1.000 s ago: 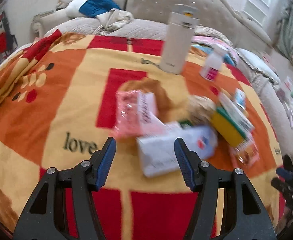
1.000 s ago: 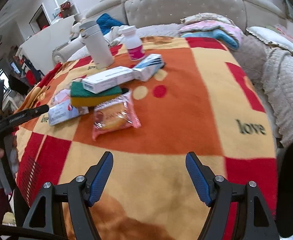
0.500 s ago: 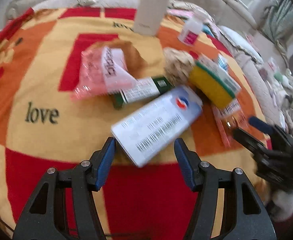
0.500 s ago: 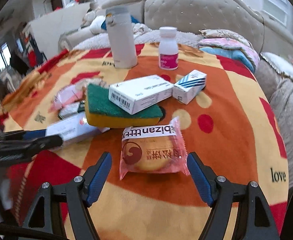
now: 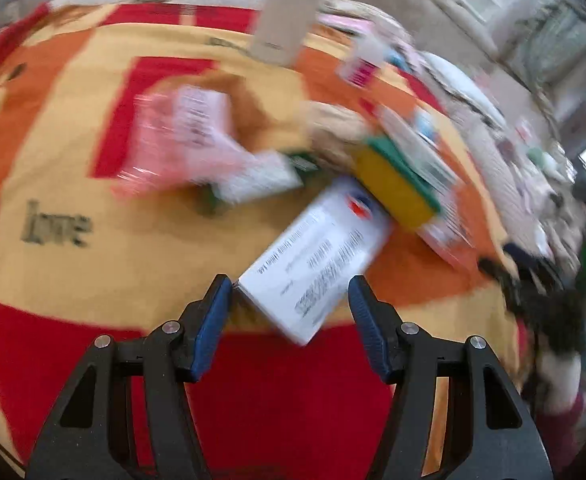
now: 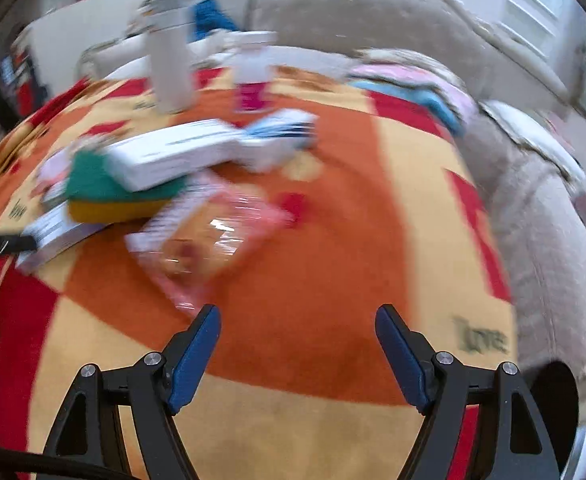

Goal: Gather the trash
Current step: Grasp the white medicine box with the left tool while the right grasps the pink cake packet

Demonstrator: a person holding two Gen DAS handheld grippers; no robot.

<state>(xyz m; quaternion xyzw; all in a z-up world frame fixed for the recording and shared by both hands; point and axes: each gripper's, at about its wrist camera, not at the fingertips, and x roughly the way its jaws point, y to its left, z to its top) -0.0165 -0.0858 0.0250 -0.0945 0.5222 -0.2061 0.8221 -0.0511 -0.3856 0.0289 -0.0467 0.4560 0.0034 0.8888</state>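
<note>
To take the white printed box [image 5: 317, 256] cleanly, the left tongs [image 5: 289, 304] should settle lower and square up so both pads meet its long sides before closing. Those tongs stand half-open, unclenched, with the box's near end between them. The right tongs [image 6: 297, 344], wide and empty, have just been opening, the pink snack packet [image 6: 209, 240] ahead to their left.

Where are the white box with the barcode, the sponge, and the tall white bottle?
white box [image 5: 317, 256], left wrist view, printed top face.
sponge [image 5: 393, 188], left wrist view, yellow side.
tall white bottle [image 6: 171, 68], right wrist view, body.
</note>
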